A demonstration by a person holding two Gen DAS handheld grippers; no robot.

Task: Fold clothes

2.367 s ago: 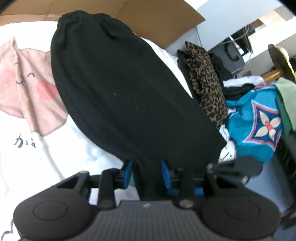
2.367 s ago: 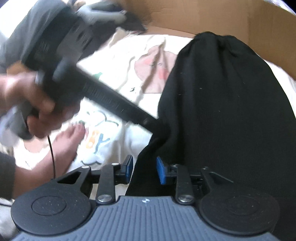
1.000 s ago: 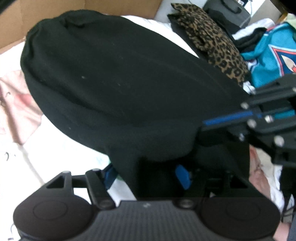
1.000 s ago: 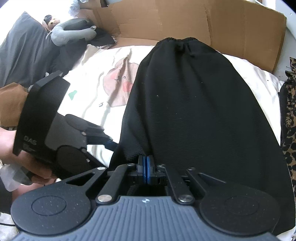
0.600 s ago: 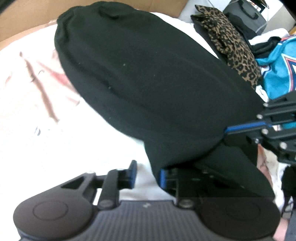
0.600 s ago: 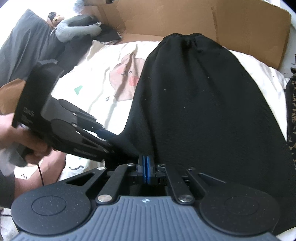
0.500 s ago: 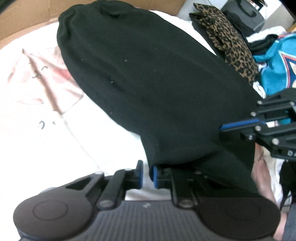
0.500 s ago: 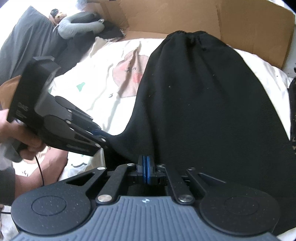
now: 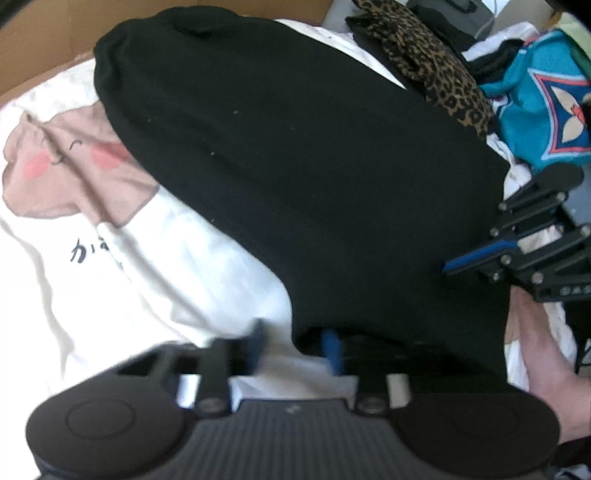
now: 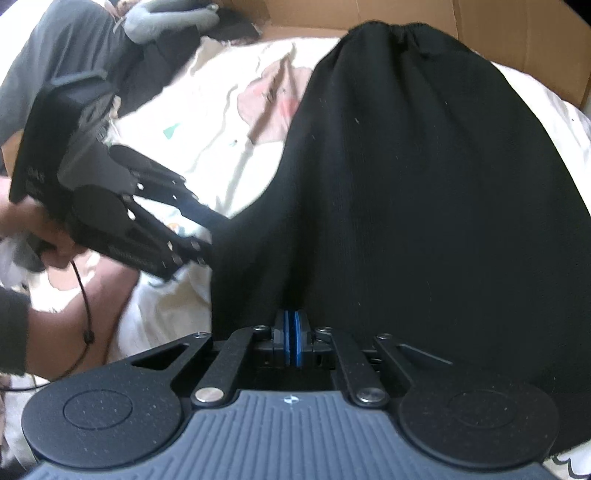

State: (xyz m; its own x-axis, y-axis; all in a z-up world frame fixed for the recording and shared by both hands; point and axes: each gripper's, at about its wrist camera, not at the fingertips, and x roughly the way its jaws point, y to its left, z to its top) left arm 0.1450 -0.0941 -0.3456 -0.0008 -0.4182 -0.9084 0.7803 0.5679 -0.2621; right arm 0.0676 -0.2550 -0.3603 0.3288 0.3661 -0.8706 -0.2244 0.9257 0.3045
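**Operator:** What lies under my jaws?

**Spotter:** A white sheet with a pink cartoon face printed on it. It is rumpled on the side of your left gripper. The black garment is spread over it, running from both sets of jaws away to its gathered far end.

**Operator:** And the jaws themselves?

**Spotter:** Your right gripper has its blue pads pressed together on the garment's near hem. Your left jaws have just been closing, but in their own blurred view the pads stand apart. Bare sheet shows in the gap between them. The garment's near corner is at the pad nearer your right gripper, and I see no pinch on it.

**Operator:** What's further out?

**Spotter:** Your right hand is just behind its gripper. Past the garment's far end stands a brown cardboard wall; I cannot tell whether it is a box. Beyond your right jaws lie a leopard-print cloth and a teal garment. Beyond your left jaws there is a dark grey pillow.
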